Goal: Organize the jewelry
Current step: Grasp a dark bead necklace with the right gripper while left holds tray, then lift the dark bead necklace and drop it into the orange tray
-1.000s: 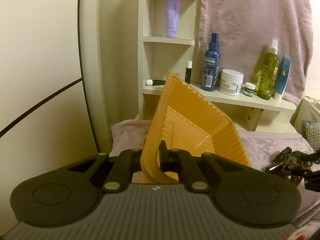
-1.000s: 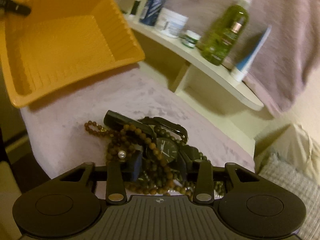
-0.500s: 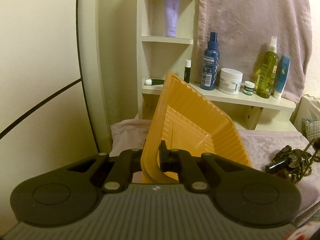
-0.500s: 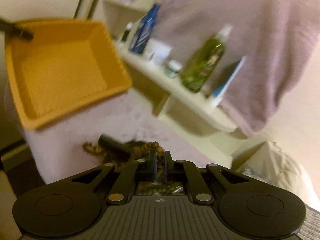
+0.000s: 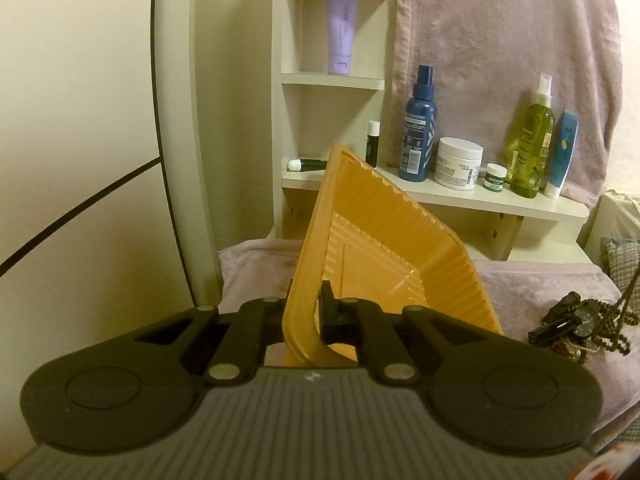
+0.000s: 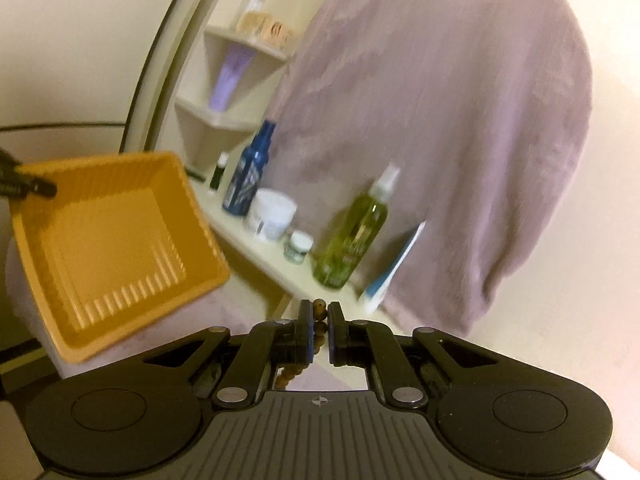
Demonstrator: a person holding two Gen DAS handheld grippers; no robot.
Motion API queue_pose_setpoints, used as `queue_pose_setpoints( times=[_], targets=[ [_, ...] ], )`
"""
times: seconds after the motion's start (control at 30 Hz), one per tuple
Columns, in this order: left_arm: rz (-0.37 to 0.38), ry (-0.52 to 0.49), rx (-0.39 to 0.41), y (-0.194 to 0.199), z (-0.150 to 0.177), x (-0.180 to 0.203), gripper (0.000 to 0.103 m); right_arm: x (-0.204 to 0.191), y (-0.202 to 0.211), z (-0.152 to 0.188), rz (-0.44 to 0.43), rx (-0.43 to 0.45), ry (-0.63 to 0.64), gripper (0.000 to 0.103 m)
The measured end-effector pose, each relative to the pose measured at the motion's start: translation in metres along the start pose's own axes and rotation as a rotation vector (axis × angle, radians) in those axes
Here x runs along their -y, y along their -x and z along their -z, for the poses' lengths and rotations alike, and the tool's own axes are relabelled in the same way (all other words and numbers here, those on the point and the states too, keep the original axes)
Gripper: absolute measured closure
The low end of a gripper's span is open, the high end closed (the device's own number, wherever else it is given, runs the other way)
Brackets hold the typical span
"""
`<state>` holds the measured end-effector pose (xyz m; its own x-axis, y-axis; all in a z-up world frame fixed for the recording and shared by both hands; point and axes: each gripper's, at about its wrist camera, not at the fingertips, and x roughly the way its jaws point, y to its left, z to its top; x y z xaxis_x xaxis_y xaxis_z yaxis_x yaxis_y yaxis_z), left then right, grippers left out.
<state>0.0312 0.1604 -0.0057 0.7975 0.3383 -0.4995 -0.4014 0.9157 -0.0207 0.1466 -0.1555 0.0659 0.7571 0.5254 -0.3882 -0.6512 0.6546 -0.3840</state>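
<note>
My left gripper [image 5: 310, 300] is shut on the near rim of an orange ribbed plastic tray [image 5: 380, 248], which it holds tilted above the pink-covered surface. A dark pile of jewelry [image 5: 576, 320], a black watch tangled with brown beads, lies on the cover at the right. From it a bead strand [image 5: 628, 292] stretches upward out of the picture. In the right wrist view my right gripper [image 6: 320, 312] is shut on that brown bead strand [image 6: 319, 304], whose beads hang down behind the fingers. The tray [image 6: 112, 248] is at the left, with the left gripper's fingertip [image 6: 36, 188] on its rim.
A white shelf [image 5: 460, 200] behind the tray carries a blue spray bottle [image 5: 418, 136], a white jar [image 5: 458, 162], a small jar, a green spray bottle [image 5: 532, 148] and a blue tube. A pink cloth [image 5: 500, 32] hangs behind it. Corner shelves hold a lilac tube [image 5: 340, 32].
My right gripper has shut on the bead strand and risen, so the jewelry pile has dropped out of its view. The left gripper and the tray have not moved.
</note>
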Motion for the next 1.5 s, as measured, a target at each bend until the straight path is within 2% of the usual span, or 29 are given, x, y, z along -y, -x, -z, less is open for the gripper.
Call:
queue_pose_setpoints(
  times=[0.33, 0.53, 0.63, 0.83, 0.97, 1.1, 1.23, 1.37, 1.5],
  targets=[
    [0.005, 0.007, 0.0, 0.001, 0.0, -0.001, 0.096, 0.002, 0.018, -0.055, -0.034, 0.127, 0.014, 0.096],
    [0.014, 0.012, -0.001, 0.0, 0.0, -0.003, 0.096, -0.011, 0.017, -0.101, -0.145, 0.215, -0.014, 0.096],
    [0.018, 0.014, -0.001, 0.0, 0.001, -0.004, 0.096, -0.028, 0.008, -0.116, -0.211, 0.23, -0.002, 0.096],
    [0.023, 0.025, -0.004, 0.0, 0.002, -0.006, 0.096, -0.077, -0.048, -0.11, -0.311, 0.121, 0.048, 0.096],
    [0.026, 0.035, -0.007, 0.001, 0.003, -0.007, 0.096, -0.107, -0.085, -0.095, -0.374, 0.035, 0.05, 0.096],
    [0.029, 0.039, -0.006, 0.0, 0.003, -0.008, 0.096, -0.12, -0.102, -0.078, -0.418, -0.03, 0.011, 0.096],
    [0.029, 0.045, -0.008, -0.001, 0.003, -0.009, 0.096, -0.118, -0.113, -0.074, -0.452, -0.057, -0.033, 0.096],
    [0.028, 0.048, -0.01, -0.001, 0.003, -0.009, 0.096, -0.11, -0.115, -0.075, -0.484, -0.044, -0.073, 0.096],
    [0.026, 0.051, -0.013, -0.001, 0.003, -0.009, 0.096, -0.102, -0.101, -0.07, -0.457, -0.027, -0.096, 0.095]
  ],
)
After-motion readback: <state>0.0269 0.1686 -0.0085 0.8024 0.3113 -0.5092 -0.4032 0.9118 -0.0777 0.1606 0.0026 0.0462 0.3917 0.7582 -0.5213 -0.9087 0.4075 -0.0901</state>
